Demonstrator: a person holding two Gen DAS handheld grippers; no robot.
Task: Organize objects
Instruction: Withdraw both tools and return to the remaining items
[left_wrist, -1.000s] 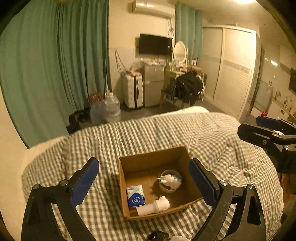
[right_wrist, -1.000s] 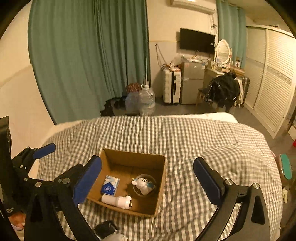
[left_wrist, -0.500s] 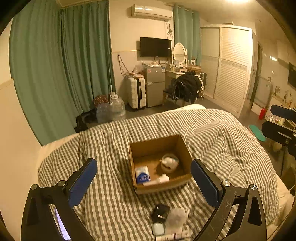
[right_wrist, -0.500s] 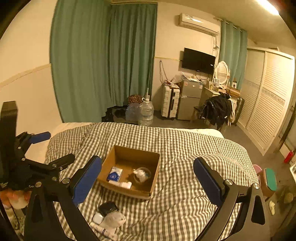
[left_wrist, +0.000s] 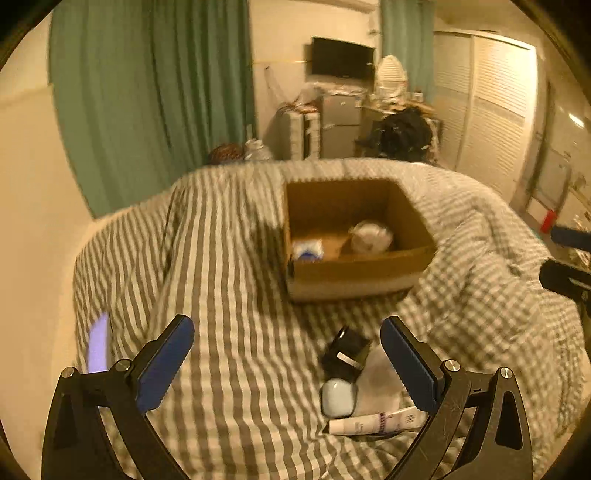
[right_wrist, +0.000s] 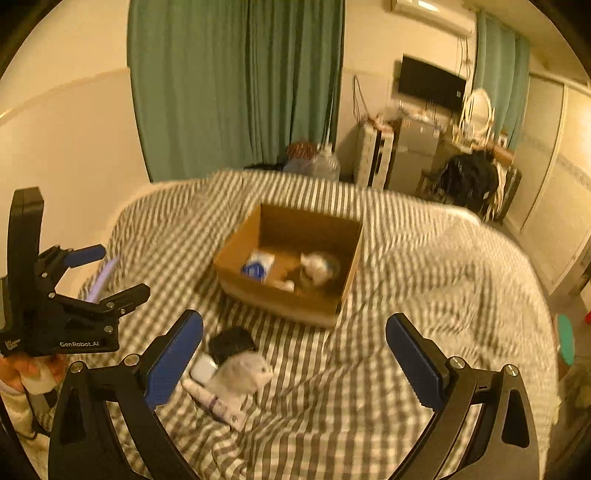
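Left tool (left_wrist: 286, 363) released, blue ribbed pads wide apart, nothing between them; right tool (right_wrist: 293, 358) likewise spread and empty, hovering over the bed (right_wrist: 424, 295); "GenRobot.AI" in white print readable on the left tool's black body in the right wrist view; a hand (right_wrist: 22, 369) grips its handle. Open brown cardboard box (right_wrist: 291, 262) sits mid-bed on the grey-and-white checked cover; inside it a blue-and-white packet (right_wrist: 258, 266), a round bowl with a white figurine (right_wrist: 319, 269), a white tube end; print unreadable, blurred. Loose pile on the cover nearer the tools, apart from the box: black pouch (left_wrist: 347, 350), pale rounded glossy case (left_wrist: 338, 398), fuzzy white plush (right_wrist: 243, 374), white tube with purple lettering (left_wrist: 376, 422), text too small to read.
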